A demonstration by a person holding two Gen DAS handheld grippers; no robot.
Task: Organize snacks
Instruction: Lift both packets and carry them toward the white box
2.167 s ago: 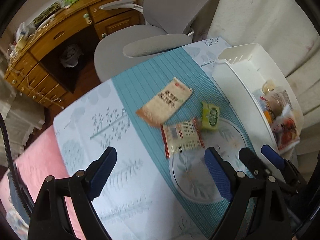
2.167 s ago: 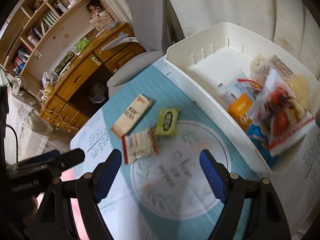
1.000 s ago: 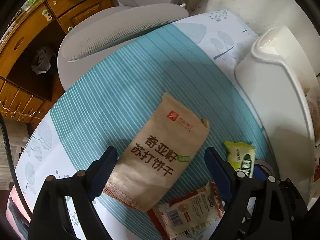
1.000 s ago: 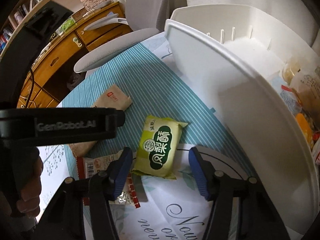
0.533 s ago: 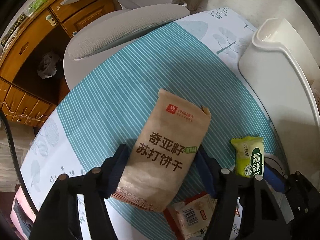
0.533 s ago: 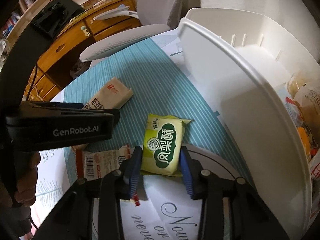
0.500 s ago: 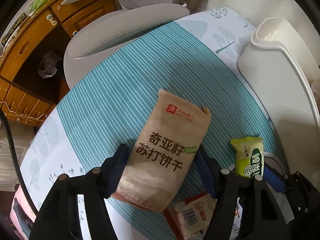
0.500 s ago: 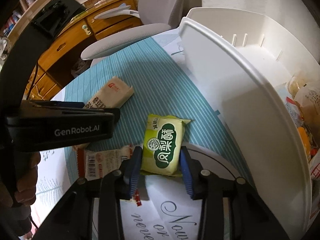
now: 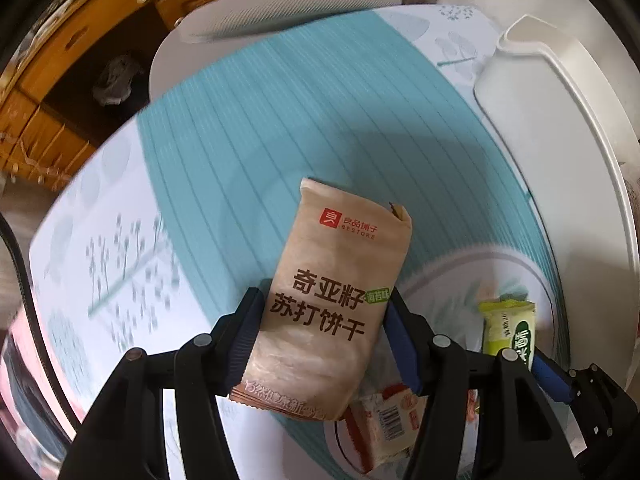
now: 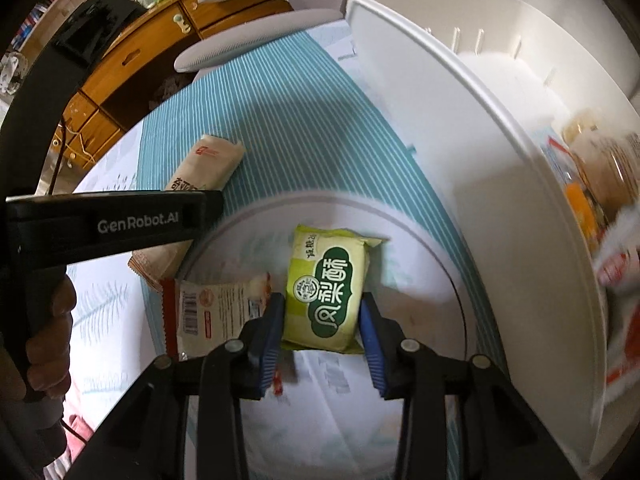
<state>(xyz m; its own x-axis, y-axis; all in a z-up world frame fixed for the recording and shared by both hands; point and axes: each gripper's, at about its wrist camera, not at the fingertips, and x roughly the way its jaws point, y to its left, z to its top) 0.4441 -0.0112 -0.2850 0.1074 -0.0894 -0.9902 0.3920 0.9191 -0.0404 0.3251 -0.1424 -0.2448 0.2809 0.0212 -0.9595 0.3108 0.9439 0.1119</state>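
Both claws have just closed: the left claw pinches the brown cracker pack across its width, the right claw pinches the green cake, over the counter. The white bin stands just beside the right claw, the nearer one.

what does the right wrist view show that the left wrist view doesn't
Only the right wrist view: the inside of the white bin with snacks in it, the person's hand on the left gripper's handle, and the right gripper shut on the green pack.

Only the left wrist view: the left gripper, its jaws just closing, shut on the brown cracker pack.

Both: both packs, the red-edged packet, the bin, the chair.
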